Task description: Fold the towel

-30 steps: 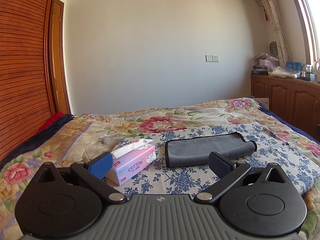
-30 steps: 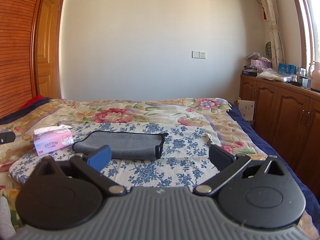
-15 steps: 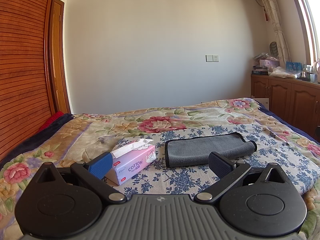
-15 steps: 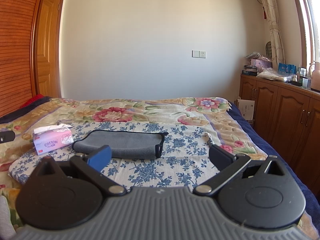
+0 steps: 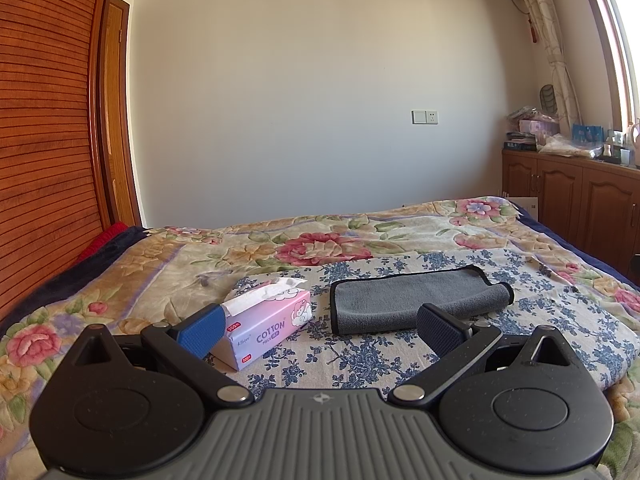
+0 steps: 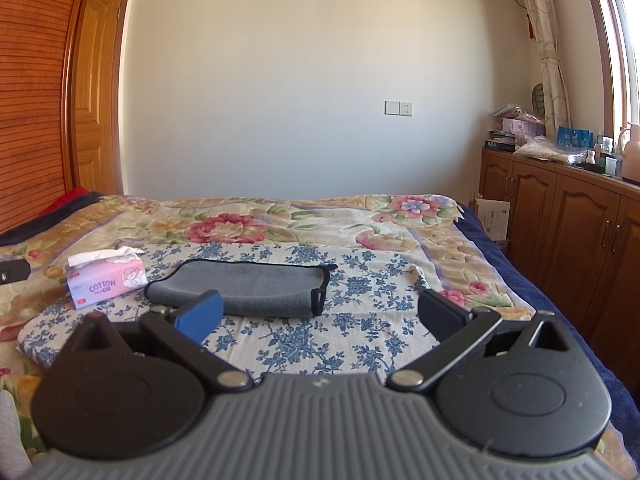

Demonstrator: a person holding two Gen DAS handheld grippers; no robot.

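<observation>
With both the left gripper (image 5: pixel 320 326) and right gripper (image 6: pixel 320 314) wide and empty, each should pinch a near corner of the seemingly half-folded towel (image 6: pixel 240 288).

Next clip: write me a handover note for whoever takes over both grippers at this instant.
Left gripper: open, holding nothing, held back from the towel.
Right gripper: open, holding nothing, also short of the towel.
Gray towel: lies on the blue-flowered cloth on the bed, apparently folded over already, black-trimmed edge at its right end. Pink tissue box sits just to its left, apart from it.
Done: at most that first fold.
Left: grasp the towel, finish folding, and keep clear of the tissue box.
</observation>
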